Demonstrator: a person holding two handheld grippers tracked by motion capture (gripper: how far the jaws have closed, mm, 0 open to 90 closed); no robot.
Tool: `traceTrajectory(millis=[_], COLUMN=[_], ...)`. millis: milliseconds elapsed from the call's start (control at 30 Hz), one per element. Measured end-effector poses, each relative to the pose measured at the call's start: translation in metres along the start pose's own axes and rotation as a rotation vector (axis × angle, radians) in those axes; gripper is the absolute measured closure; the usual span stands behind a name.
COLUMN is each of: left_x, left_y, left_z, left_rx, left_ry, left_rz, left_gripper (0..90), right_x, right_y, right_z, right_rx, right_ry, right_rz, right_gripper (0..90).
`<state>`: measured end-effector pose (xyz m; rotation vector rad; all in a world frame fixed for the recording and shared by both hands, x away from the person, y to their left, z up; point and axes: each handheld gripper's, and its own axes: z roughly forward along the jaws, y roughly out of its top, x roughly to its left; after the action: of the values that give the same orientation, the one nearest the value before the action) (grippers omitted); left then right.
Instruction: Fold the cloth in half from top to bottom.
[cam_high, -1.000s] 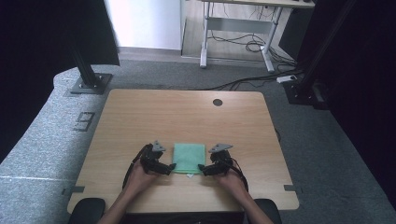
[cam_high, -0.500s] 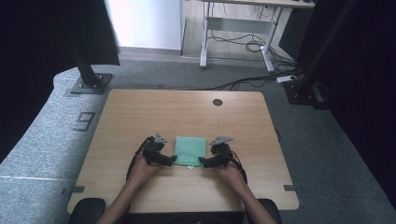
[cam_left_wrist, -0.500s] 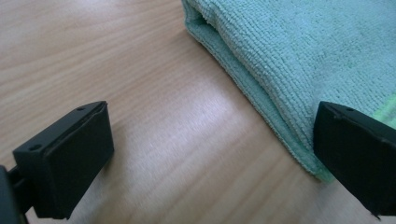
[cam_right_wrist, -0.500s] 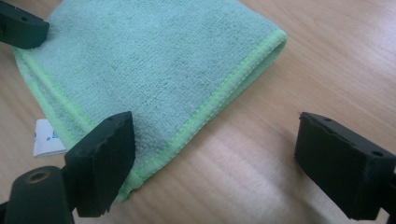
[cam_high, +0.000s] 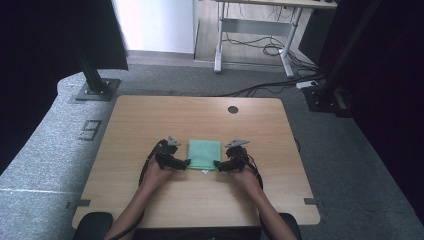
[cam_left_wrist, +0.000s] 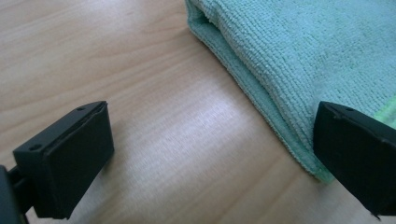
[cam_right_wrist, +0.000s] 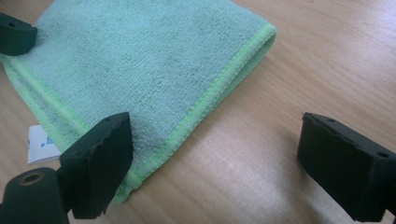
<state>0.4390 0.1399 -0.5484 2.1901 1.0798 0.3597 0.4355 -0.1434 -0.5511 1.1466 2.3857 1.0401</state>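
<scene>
Folded green cloth (cam_high: 204, 154) lies flat on the wooden table (cam_high: 150, 115), between the two grippers at its near corners. Left gripper (cam_high: 186, 163) has its jaws spread wide, one over the cloth's folded edge. Right gripper (cam_high: 217, 164) also stands spread, gripping nothing. A white tag (cam_right_wrist: 41, 143) sticks out from the stitched hem.

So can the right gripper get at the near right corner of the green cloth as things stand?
Probably yes: the right gripper is open, its jaws straddling the folded green cloth at that corner's edge, with bare table around it.
</scene>
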Motion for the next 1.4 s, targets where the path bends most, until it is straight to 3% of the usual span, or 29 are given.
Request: traceTrajectory(millis=[567,833,1167,1400], left_x=[0.015,0.017,0.019,0.01], left_y=[0.016,0.017,0.018,0.022], left_z=[0.014,0.015,0.012,-0.004], left_rx=[-0.003,-0.007,-0.012,-0.039], left_ry=[0.024,0.024,-0.007,-0.016], left_rz=[-0.027,-0.03,-0.03,0.023], left_gripper=[0.0,0.0,0.1,0.6], right_x=[-0.017,-0.018,-0.019,-0.013], right_y=[0.015,0.018,0.021,0.026], right_z=[0.016,0.019,0.014,0.001], right_rx=[-0.01,-0.014,-0.007,-0.021], right_ry=[-0.042,-0.064,-0.025,-0.009], right_rz=[0.038,0.061,0.072,0.026], right_gripper=[9.3,8.9,13.2,13.2])
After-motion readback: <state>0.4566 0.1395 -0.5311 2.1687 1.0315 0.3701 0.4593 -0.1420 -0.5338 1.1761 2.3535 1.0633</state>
